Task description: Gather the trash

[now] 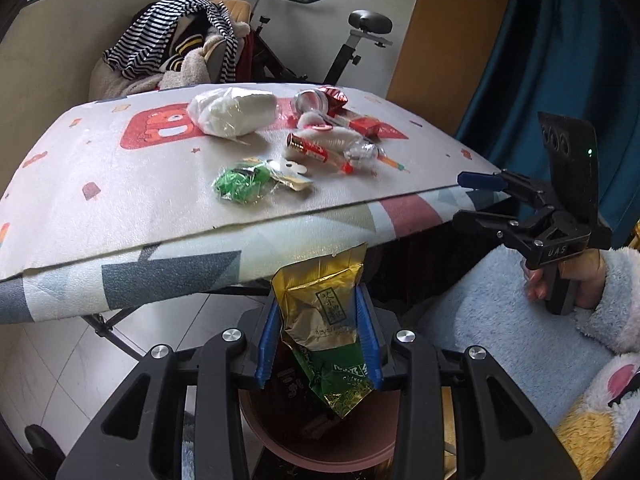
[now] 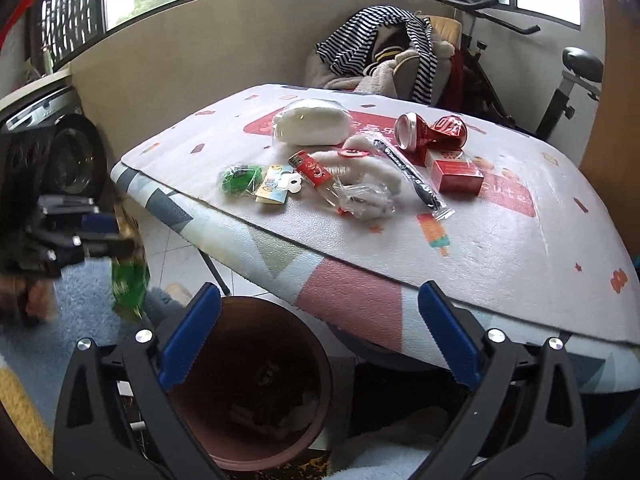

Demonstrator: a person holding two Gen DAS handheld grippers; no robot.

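Gold-green tea packet point(image 1: 324, 332), crinkled, pinched in left claw point(image 1: 322, 344); right claw point(image 2: 320, 340) gapes.

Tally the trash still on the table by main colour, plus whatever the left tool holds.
Red: 3 (can, box, lighter)
White: 2 (bag, fluffy piece)
Green: 1 (wrapper)
Yellow: 1 (card)
Black: 1 (long sleeve)
Clear: 1 (film)
Held in left tool: 1 (gold-and-green packet)
Total: 10
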